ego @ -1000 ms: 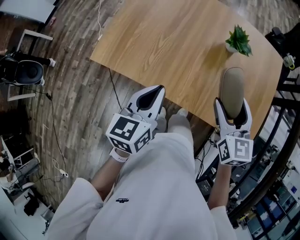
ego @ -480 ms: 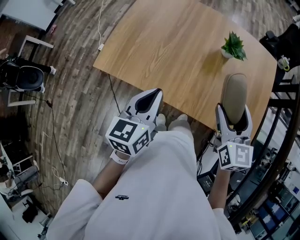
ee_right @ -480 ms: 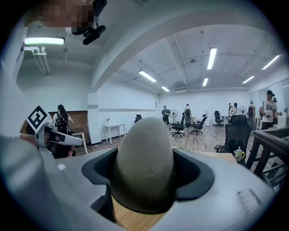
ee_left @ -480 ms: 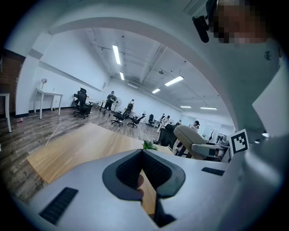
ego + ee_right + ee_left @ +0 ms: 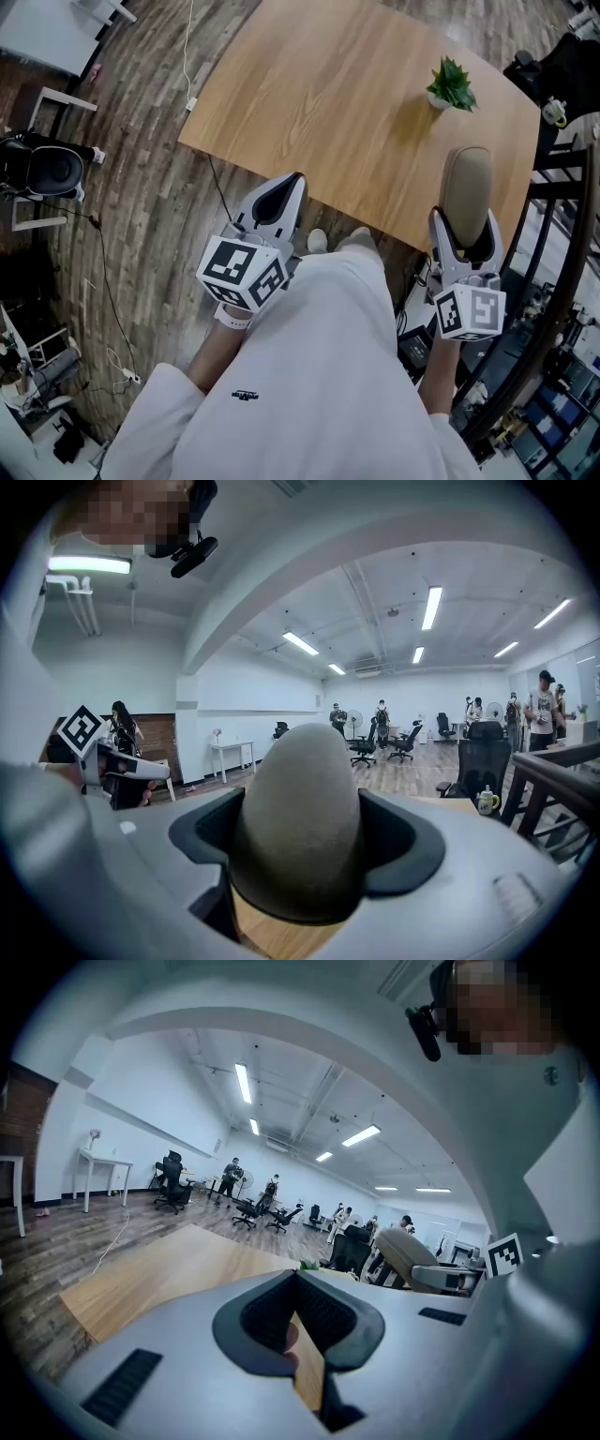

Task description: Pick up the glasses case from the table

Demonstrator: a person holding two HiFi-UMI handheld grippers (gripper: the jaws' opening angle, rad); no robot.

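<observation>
My right gripper (image 5: 466,225) keeps its jaws clamped on the glasses case (image 5: 467,183), which juts ahead between them and has barely shifted this last second. I judge it lifted clear of the surface (image 5: 319,94). My left gripper (image 5: 281,190) idles, jaws closed on nothing. Beyond the case sits a small plant (image 5: 450,84).

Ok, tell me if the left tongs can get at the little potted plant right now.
Probably yes. Only bare table lies between the left tongs and the potted plant. They are shut and empty, so they must open first, and it is a long reach across.
</observation>
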